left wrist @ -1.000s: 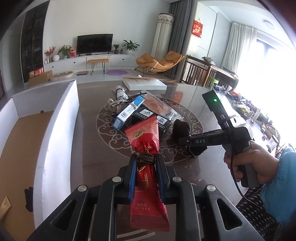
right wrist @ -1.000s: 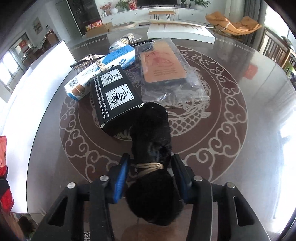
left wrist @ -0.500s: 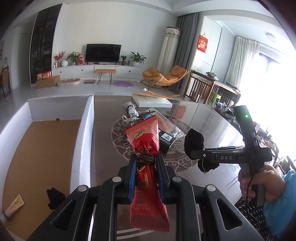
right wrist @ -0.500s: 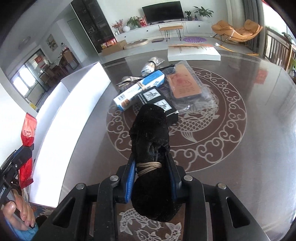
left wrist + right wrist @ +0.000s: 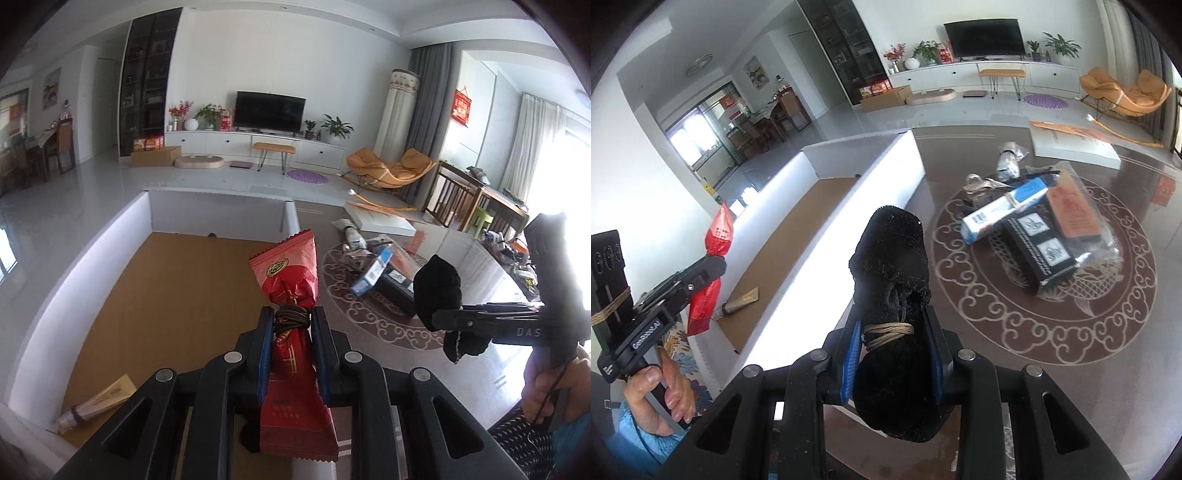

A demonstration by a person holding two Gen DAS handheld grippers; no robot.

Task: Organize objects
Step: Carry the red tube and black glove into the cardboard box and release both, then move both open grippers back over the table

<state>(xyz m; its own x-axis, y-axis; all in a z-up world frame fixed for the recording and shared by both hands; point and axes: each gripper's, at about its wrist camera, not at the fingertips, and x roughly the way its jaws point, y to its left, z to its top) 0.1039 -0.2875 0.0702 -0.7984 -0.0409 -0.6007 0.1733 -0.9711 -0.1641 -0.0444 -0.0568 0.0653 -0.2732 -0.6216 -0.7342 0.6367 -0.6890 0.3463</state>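
Note:
My left gripper [image 5: 292,321] is shut on a red foil packet [image 5: 288,273] tied at its waist with dark cord, and holds it above the brown floor of a white-walled box [image 5: 155,291]. My right gripper [image 5: 894,328] is shut on a rolled black sock [image 5: 892,258] bound with tan string, held over the table just right of the box's white wall [image 5: 812,295]. In the left wrist view the right gripper [image 5: 439,315] with the sock [image 5: 437,286] hangs at the right. In the right wrist view the left gripper [image 5: 714,264] and the red packet [image 5: 718,232] show at the left.
A small tan tube [image 5: 98,402] lies in the box's near corner. On the patterned table [image 5: 1071,325] sit a blue-white carton [image 5: 1004,208], a black box [image 5: 1039,251], an orange item in clear plastic [image 5: 1075,210], a wrapped bundle [image 5: 1008,162] and a flat white box [image 5: 1075,147].
Both grippers rose and swung left toward the white box. The red packet, earlier over the table, now hangs over the box's floor. The sock left the black box and nears the wall.

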